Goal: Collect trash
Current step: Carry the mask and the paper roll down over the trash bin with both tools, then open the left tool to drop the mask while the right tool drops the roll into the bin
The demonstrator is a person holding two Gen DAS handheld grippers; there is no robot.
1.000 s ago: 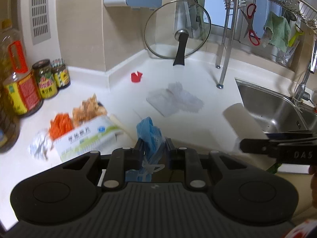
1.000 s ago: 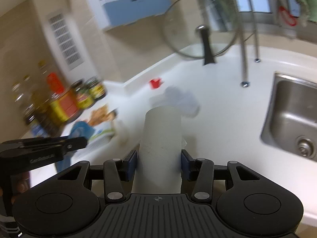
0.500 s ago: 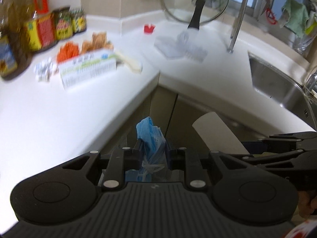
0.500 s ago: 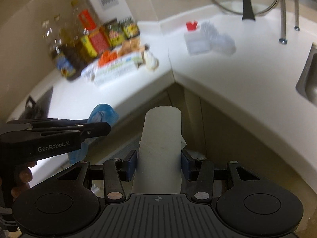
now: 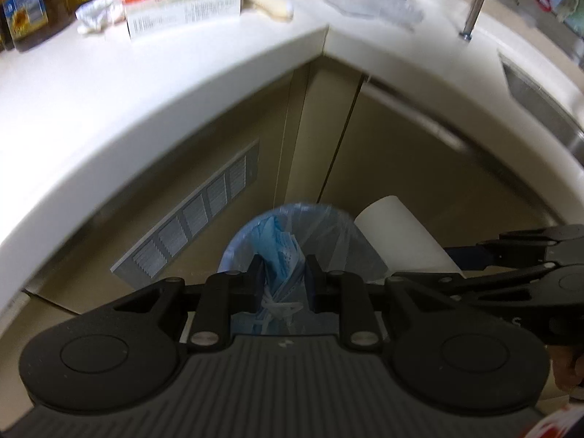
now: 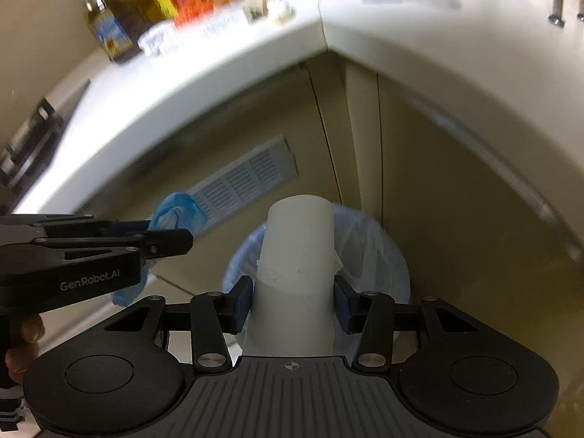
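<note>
Blue crumpled mask (image 5: 283, 252) clenched in left gripper (image 5: 281, 280); white paper roll (image 6: 297, 255) clamped in right gripper (image 6: 292, 304); both above lined bin (image 6: 372, 244). Risk: roll, long and tilted, may catch bin rim and fall outside. A second ago both hung over the countertop (image 5: 109, 84), now far beyond.

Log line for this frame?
left gripper: holds blue mask | right gripper: holds paper tube | both above lined bin

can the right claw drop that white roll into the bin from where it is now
Probably yes. The right claw holds the white roll right above the lined bin, whose mouth shows open with nothing across it.
</note>
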